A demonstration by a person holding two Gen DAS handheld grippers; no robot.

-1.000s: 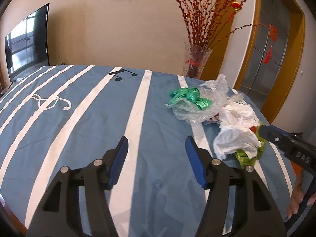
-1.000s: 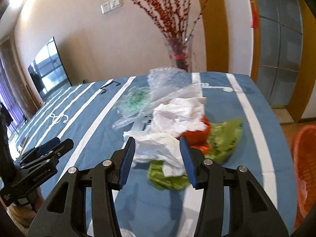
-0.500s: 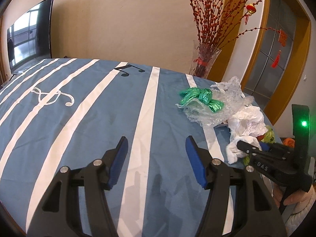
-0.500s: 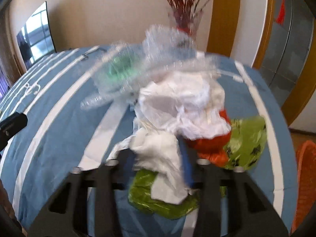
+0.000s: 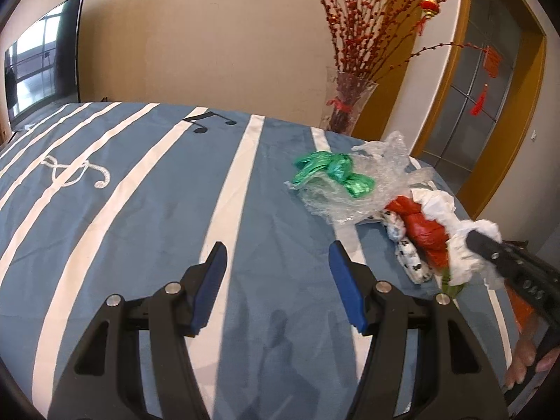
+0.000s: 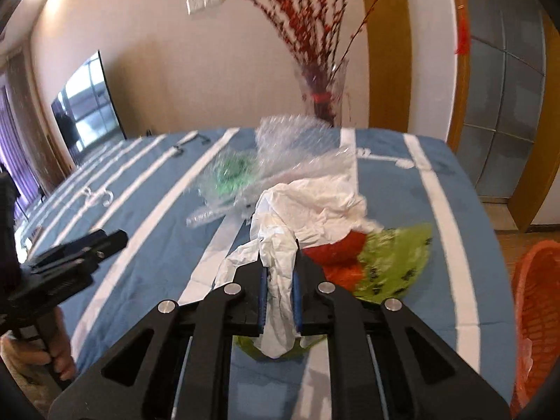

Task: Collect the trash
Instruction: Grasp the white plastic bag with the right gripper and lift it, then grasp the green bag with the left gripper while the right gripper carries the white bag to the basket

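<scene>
Trash lies heaped toward one end of the tabletop (image 5: 147, 217), which wears a blue cloth with white stripes and music notes. The right tongs (image 6: 278, 281) have just been closing and now pinch a crumpled white paper (image 6: 280, 301) between their blue pads, the sheet running up from the jaws into a larger white wad at the middle of the heap. Beside that wad sit a red plastic bag (image 6: 336, 248) and a green plastic bag (image 6: 395, 259), the green one partly under the paper and the tongs. Farther back, clear bubble wrap (image 6: 294, 154) lies bunched, with a shiny green ribbon (image 5: 332, 171) on its far-left side. A white piece with black spots (image 5: 409, 255) shows in the left wrist view, just beside the red bag. The left tongs (image 5: 278, 287) stand spread with nothing between them, hovering over bare cloth well apart from the heap (their shadow falls on the cloth below). An orange mesh basket (image 6: 535, 308) shows at the right edge of the right wrist view, beyond the tabletop's edge. A glass vase of red branches (image 5: 348, 105) stands behind the tabletop by the wall, and a television (image 5: 42, 59) hangs off to the left.
</scene>
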